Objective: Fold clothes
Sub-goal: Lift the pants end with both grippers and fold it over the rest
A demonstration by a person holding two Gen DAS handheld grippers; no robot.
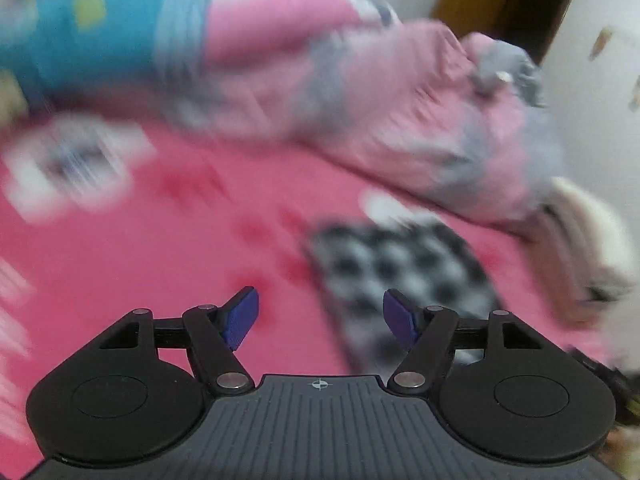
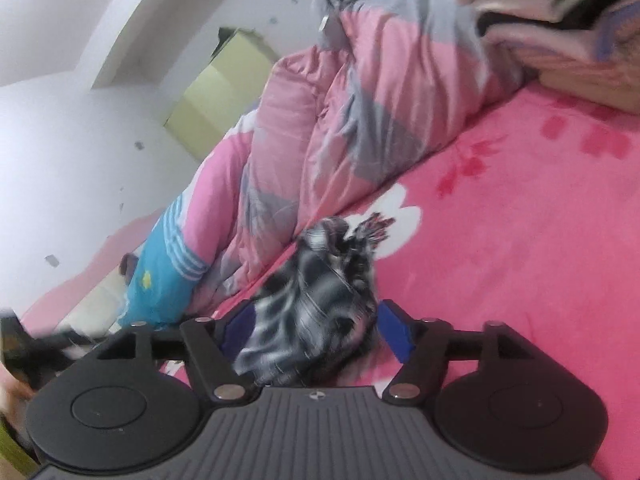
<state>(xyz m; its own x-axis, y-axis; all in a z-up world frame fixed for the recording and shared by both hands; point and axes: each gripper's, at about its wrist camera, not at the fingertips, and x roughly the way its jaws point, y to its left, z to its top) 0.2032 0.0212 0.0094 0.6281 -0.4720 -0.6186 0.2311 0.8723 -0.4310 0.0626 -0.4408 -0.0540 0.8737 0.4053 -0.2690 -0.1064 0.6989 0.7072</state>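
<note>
Right wrist alone: checked cloth (image 2: 316, 304) bunched between spread right claw (image 2: 314, 330).

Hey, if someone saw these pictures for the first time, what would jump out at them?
Probably the black-and-white checked cloth, bunched between the right gripper's open jaws and lying on the bright pink bedsheet. Behind it, a pink-and-grey quilt is heaped along the wall. The left gripper hangs open and empty over the sheet.
</note>
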